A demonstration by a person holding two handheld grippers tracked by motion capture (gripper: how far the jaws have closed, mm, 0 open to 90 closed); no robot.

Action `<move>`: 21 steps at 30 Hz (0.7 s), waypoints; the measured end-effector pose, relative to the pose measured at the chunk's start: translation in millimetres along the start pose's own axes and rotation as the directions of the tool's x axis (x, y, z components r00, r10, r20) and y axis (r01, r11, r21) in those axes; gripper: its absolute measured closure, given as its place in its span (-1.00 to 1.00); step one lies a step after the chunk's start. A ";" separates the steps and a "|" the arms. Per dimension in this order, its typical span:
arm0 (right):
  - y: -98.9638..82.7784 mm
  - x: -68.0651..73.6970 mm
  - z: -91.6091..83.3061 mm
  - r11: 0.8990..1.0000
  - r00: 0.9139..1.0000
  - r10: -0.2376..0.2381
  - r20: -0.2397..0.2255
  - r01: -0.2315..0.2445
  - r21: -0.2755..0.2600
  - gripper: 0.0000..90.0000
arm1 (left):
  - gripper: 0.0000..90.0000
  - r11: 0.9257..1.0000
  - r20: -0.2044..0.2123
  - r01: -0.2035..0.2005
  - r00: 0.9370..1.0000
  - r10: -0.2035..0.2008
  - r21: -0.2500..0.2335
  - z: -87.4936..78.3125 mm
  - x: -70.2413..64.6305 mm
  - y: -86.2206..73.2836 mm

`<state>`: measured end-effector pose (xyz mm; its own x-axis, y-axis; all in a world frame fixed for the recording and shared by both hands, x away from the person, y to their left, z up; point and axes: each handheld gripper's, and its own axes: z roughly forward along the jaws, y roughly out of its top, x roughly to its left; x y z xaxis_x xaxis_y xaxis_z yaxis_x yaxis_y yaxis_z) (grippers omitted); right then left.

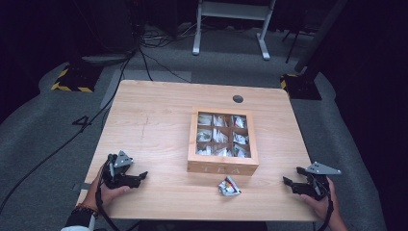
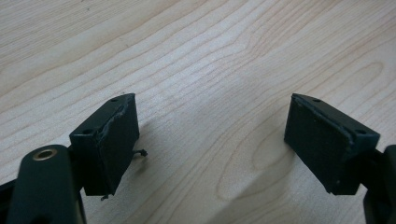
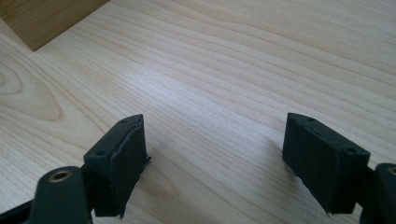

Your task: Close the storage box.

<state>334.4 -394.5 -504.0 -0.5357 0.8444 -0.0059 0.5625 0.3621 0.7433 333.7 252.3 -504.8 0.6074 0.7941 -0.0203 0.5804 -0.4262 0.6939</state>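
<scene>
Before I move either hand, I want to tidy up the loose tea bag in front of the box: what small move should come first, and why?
Probably ease the right gripper toward the tea bag. Its jaws stand open and empty over bare table, and the bag lies loose just in front of the wooden box, between the hands.

High view soft, low-res; table (image 1: 154,120) evenly lit from above, room around it dark, upper corners near black. No glare. Gripper views bright and sharp on the wood grain; pads (image 2: 116,144) slightly soft up close, casting faint soft shadows on the wood. Little edge distortion.
</scene>
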 end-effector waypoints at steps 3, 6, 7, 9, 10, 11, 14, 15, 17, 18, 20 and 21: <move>0.0 0.0 0.0 1.000 1.000 0.000 0.000 0.000 0.000 -0.51 | -0.60 1.000 0.002 0.001 1.000 -0.001 0.000 0.1 -0.1 0.0; 0.0 0.0 0.0 1.000 1.000 0.000 0.000 0.000 0.000 -0.51 | -0.59 1.000 0.003 0.004 1.000 -0.004 0.000 0.3 -0.2 0.1; -0.1 -0.1 -0.1 1.000 1.000 -0.001 0.000 0.001 0.000 -0.51 | -0.60 1.000 0.003 0.005 1.000 -0.005 0.000 0.4 -0.2 0.1; -0.3 -0.2 -0.3 1.000 1.000 -0.002 -0.002 0.002 0.000 -0.51 | -0.60 1.000 0.002 0.004 1.000 -0.004 0.000 0.3 -0.2 0.2; -0.3 -0.3 -0.4 1.000 1.000 -0.004 -0.002 0.004 0.001 -0.51 | -0.60 1.000 0.002 0.004 1.000 -0.004 0.000 0.3 -0.1 0.2; -0.4 -0.2 -0.4 1.000 1.000 -0.003 -0.002 0.003 0.000 -0.51 | -0.60 1.000 0.001 0.003 1.000 -0.003 -0.001 0.3 -0.1 0.2; -0.3 -0.3 -0.4 1.000 1.000 -0.003 -0.002 0.003 0.000 -0.51 | -0.60 1.000 0.001 0.003 1.000 -0.003 -0.001 0.3 0.0 0.2; -0.3 -0.3 -0.4 1.000 1.000 -0.002 -0.002 0.002 0.000 -0.51 | -0.59 1.000 0.001 0.003 1.000 -0.003 -0.001 0.3 0.0 0.3; -0.3 -0.3 -0.3 1.000 1.000 -0.003 -0.002 0.003 0.000 -0.51 | -0.60 1.000 0.001 0.003 1.000 -0.003 0.000 0.4 0.1 0.3; -0.3 -0.3 -0.3 1.000 1.000 -0.003 -0.002 0.003 0.000 -0.51 | -0.60 1.000 0.000 0.002 1.000 -0.002 -0.001 0.5 0.2 0.4; -0.4 -0.3 -0.3 1.000 1.000 -0.003 -0.002 0.003 0.000 -0.51 | -0.60 1.000 0.000 0.003 1.000 -0.003 -0.001 0.6 0.3 0.6; -0.4 -0.3 -0.3 1.000 1.000 -0.003 -0.002 0.003 0.000 -0.51 | -0.60 1.000 0.000 0.004 1.000 -0.004 0.000 0.6 0.3 0.6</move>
<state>334.2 -395.0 -504.0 -0.5387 0.8425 -0.0067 0.5607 0.3644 0.7435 334.6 252.0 -504.9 0.6052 0.7958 -0.0229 0.5826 -0.4231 0.6939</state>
